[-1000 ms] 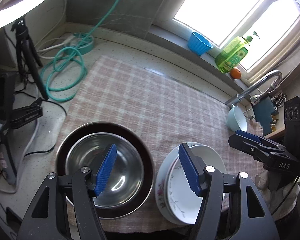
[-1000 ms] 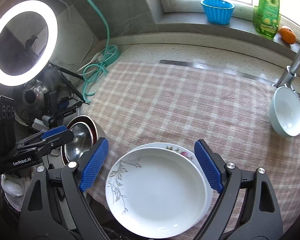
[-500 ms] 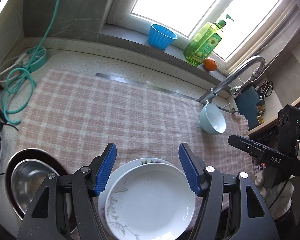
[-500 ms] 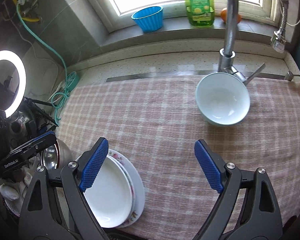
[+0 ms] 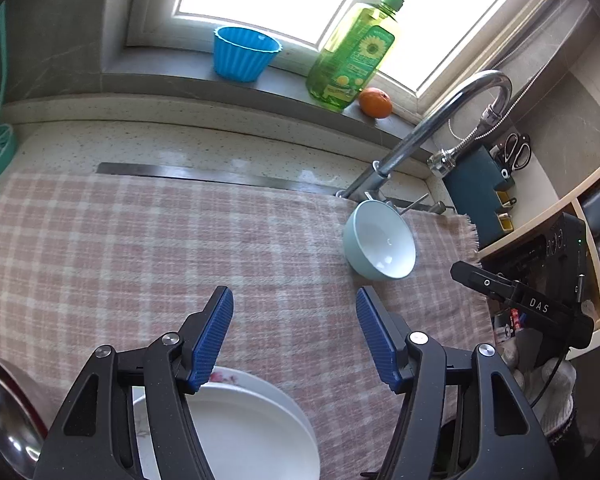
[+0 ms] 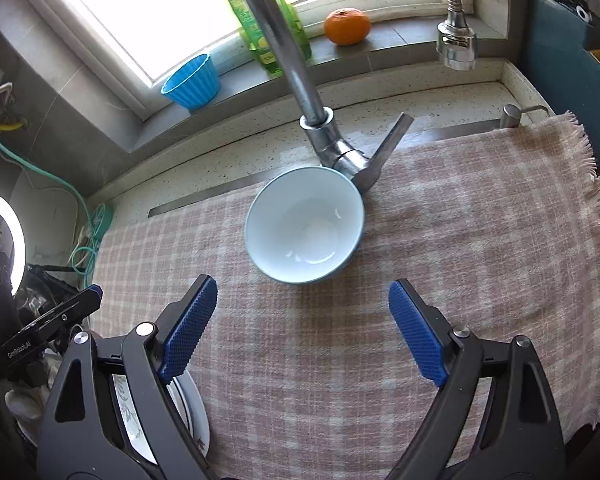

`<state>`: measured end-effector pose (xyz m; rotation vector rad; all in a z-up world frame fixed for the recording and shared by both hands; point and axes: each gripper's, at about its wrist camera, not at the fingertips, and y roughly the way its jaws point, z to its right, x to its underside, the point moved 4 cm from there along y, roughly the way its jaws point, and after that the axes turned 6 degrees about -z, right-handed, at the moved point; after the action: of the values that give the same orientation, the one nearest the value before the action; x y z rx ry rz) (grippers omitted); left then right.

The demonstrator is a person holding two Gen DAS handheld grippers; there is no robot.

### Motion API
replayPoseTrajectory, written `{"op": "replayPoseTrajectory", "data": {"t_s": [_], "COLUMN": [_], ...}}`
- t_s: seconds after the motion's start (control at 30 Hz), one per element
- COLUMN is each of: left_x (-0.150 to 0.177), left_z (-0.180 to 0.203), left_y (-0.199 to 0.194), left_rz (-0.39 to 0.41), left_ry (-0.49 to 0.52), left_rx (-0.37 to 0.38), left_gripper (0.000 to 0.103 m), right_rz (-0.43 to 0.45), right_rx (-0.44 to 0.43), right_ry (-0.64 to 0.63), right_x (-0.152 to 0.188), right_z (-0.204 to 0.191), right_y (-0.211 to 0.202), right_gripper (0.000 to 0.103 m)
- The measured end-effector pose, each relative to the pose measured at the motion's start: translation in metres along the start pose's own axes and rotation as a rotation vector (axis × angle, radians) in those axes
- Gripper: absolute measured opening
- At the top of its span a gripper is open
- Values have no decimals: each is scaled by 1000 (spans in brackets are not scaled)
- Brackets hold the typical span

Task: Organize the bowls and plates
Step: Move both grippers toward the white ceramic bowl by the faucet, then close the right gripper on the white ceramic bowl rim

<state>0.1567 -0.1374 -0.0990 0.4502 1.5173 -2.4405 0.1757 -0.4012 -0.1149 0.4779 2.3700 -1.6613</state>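
Note:
A pale blue bowl [image 6: 304,226] stands upright on the pink checked cloth [image 6: 460,248] just in front of the faucet base; it also shows in the left wrist view [image 5: 380,246]. My right gripper [image 6: 302,324] is open and empty, a short way in front of the bowl. My left gripper [image 5: 294,330] is open and empty above stacked white plates [image 5: 256,432] at the cloth's near edge. The plates show at the lower left in the right wrist view [image 6: 188,416]. A steel bowl [image 5: 0,420] nested in a dark one sits at the far left.
The chrome faucet [image 6: 300,80] arches over the bowl, its spray head [image 6: 456,44] hanging to the right. A blue cup [image 5: 244,54], a green soap bottle [image 5: 352,60] and an orange [image 5: 375,103] stand on the windowsill. Shelves [image 5: 580,216] rise at the right.
Both grippers have swung to the right, away from the steel bowl and plates and toward the pale blue bowl by the faucet. Both stay open and empty.

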Motion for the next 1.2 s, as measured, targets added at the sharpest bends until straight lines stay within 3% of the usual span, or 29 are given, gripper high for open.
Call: {"op": "replayPoseTrajectory", "data": {"t_s": [0.13, 0.27, 0.53, 0.73, 0.83, 1.03, 1.2], "left_x": [-11, -22, -42, -50, -53, -59, -62], "left_z": [16, 25, 43, 47, 48, 52, 49], "left_y": [19, 38, 80, 103, 111, 125, 137], "left_rz": [-23, -49, -110, -144, -156, -175, -198], "left_ry": [6, -11, -14, -37, -36, -32, -53], "left_rx": [26, 54, 59, 52, 44, 27, 35], "left_gripper": [58, 54, 33, 30, 28, 27, 21], "right_rz": [-6, -29, -88, -112, -131, -154, -169], "right_rx": [-29, -40, -73, -96, -111, -125, -118], "right_ry": [33, 70, 74, 74, 79, 78, 76], "right_x": [-9, -19, -31, -41, -44, -46, -49], "right_z": [23, 42, 54, 56, 57, 58, 60], "right_y": [5, 17, 43, 55, 63, 75, 82], "right_gripper": [88, 74, 56, 47, 38, 29, 22]}}
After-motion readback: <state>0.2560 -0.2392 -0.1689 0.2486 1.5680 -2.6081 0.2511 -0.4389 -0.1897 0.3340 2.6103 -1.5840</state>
